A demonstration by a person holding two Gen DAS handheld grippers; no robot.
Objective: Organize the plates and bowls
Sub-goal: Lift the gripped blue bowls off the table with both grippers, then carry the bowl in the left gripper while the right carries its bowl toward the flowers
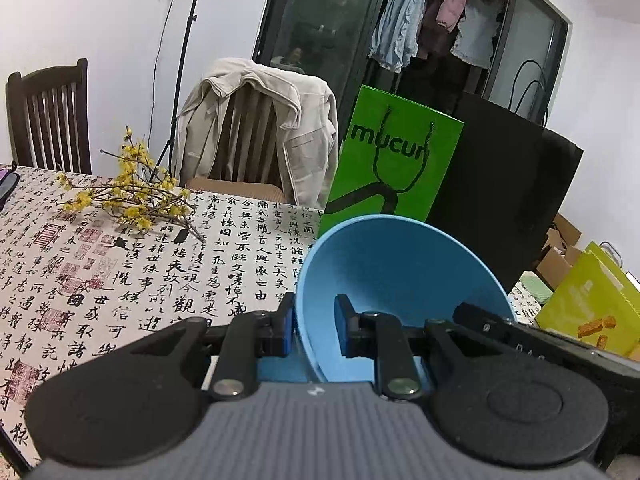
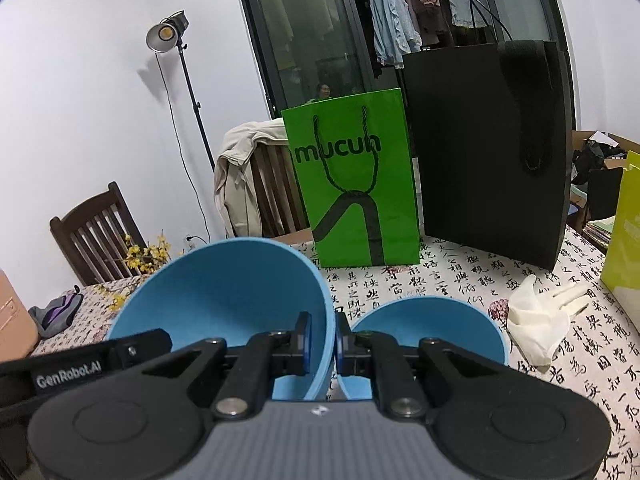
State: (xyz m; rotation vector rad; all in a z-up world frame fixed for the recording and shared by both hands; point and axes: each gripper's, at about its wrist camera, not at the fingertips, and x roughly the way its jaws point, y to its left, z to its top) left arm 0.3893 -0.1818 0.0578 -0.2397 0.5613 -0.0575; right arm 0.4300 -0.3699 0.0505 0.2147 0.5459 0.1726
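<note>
Left wrist view. Left gripper (image 1: 316,326): jaws nearly closed, clamped on the left wall of a large blue bowl (image 1: 400,264), one blue pad outside the rim, the other inside. Bowl tilted, mouth toward the camera, in front of the green "mucun" paper bag (image 1: 396,160). Black paper bag (image 1: 508,200): just beside the green bag, on its right. Yellow-flowered branch (image 1: 132,196): lying on the calligraphy-print tablecloth (image 1: 140,280), well left of the green bag. Beige jacket (image 1: 256,128): draped over a wooden chair back, left of the green bag and behind the table. Part of the right gripper (image 1: 520,336) shows at the bowl's right rim.

Right wrist view. Right gripper (image 2: 323,344): jaws closed tight on the right wall of the same large blue bowl (image 2: 224,280), wall pinched between the pads. Smaller blue bowl (image 2: 428,324): on the tablecloth, just right of the large bowl, in front of the green bag (image 2: 352,184). Crumpled white glove (image 2: 540,324): right of the smaller bowl, in front of the black bag (image 2: 488,152). Studio lamp on stand (image 2: 166,34): left of the green bag, by the wall.
</note>
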